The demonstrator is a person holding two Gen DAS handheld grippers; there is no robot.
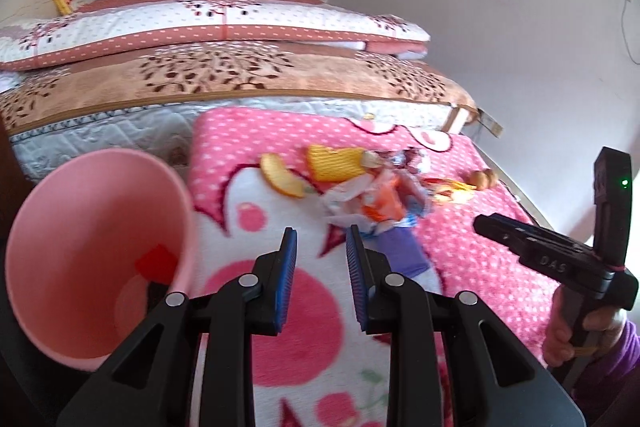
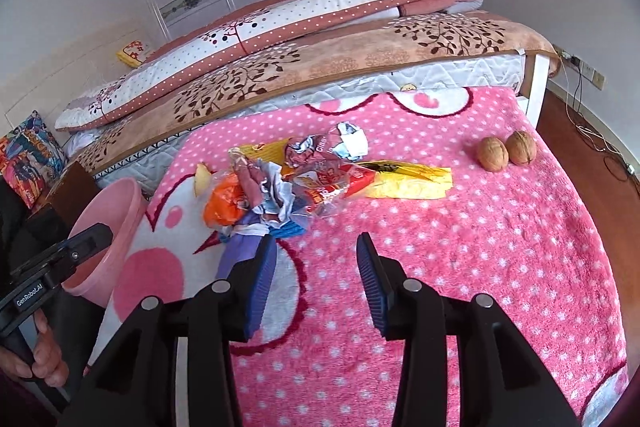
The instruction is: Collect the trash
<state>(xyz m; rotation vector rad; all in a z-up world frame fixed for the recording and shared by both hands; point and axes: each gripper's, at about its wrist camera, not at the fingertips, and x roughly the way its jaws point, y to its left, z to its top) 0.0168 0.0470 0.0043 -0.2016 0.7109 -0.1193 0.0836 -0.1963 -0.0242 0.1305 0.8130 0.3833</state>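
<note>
A: Where's the trash?
B: The wrapper heap [image 2: 280, 183] lies on the pink blanket [image 2: 480, 247], just right of the pink bin [image 1: 92, 259]; something red, maybe a wrapper, is already in the bin.
A: Grippers?
B: The left gripper [image 1: 320, 239] and right gripper [image 2: 316, 247] both gape empty, angled down just short of the heap. Pinch one loose edge, then lift clear

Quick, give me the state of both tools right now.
Left tool: open, holding nothing.
Right tool: open, holding nothing.
</note>
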